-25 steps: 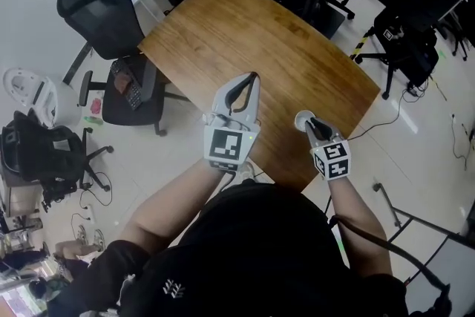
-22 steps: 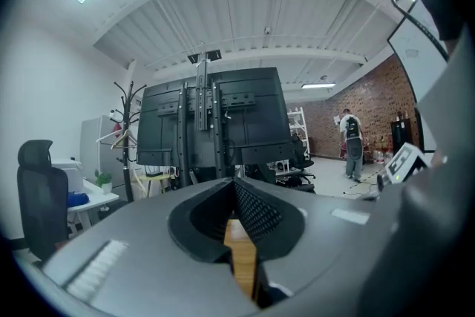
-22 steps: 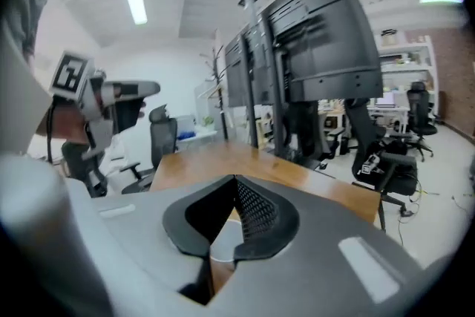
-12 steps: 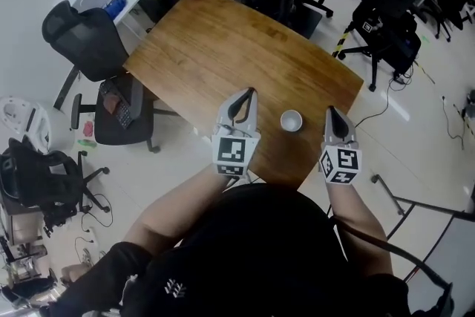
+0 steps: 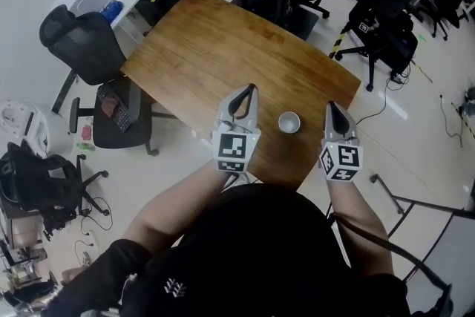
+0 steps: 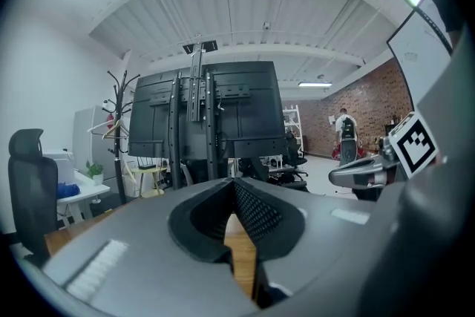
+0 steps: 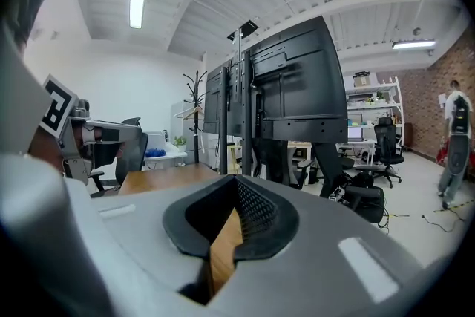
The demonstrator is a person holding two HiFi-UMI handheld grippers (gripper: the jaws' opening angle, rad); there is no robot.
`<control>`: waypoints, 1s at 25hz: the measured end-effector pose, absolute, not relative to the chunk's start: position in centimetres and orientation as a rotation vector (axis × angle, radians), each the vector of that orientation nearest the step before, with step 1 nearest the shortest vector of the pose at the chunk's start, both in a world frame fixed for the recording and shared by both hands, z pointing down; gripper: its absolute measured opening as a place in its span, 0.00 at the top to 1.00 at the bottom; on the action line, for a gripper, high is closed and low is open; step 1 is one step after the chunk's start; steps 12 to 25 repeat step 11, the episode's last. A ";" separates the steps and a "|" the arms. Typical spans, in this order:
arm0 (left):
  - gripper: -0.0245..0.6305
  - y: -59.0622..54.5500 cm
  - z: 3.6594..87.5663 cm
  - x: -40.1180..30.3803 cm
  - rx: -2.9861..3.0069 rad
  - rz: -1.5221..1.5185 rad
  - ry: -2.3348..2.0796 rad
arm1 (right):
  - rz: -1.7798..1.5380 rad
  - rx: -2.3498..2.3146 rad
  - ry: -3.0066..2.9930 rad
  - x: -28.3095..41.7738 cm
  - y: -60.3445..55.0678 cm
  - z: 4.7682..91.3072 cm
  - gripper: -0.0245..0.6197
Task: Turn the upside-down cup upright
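Looking down on the grey two-jaw left gripper (image 5: pixel 250 88), hovering over the near end of the brown wooden table (image 5: pixel 215 41) and pointing away from the person. Showing jaws pressed together at the tips, clamping nothing, with just a wedge of tabletop peeking through the hollow behind them in the left gripper view. Spotting the small white round cup (image 5: pixel 289 122) just to the right of that gripper, standing on the wood with its open mouth facing up, clear of both tools. Finding the grey two-jaw right gripper (image 5: pixel 330 107) on the cup's other side, tips lying against the table's right edge, body hanging out over the pale floor (image 5: pixel 415 145). Reading its jaws as fully closed too, holding nothing, with the same thin slice of wood visible between the black pads (image 7: pixel 256 215) in the right gripper view. Noting the tall black screen stand (image 6: pixel 215 111) straight ahead of the left gripper, past the table's far end, and a black office chair (image 5: pixel 82 37) off to that gripper's left, beside the table
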State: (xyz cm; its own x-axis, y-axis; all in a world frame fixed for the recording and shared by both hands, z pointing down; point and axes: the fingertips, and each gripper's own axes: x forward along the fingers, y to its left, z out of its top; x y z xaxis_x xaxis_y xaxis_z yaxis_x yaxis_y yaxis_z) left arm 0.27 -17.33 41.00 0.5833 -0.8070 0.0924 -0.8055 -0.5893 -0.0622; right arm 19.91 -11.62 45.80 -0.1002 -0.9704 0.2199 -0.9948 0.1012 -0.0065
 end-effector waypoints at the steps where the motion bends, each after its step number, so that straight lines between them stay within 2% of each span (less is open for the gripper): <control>1: 0.96 -17.5 40.9 0.1 -2.778 -0.169 1.426 | 0.231 1.992 -2.207 19.9 -11.7 45.8 0.96; 25: 0.96 -17.9 40.8 -0.7 -2.771 -0.183 1.437 | 0.227 1.989 -2.221 19.0 -12.5 45.5 0.96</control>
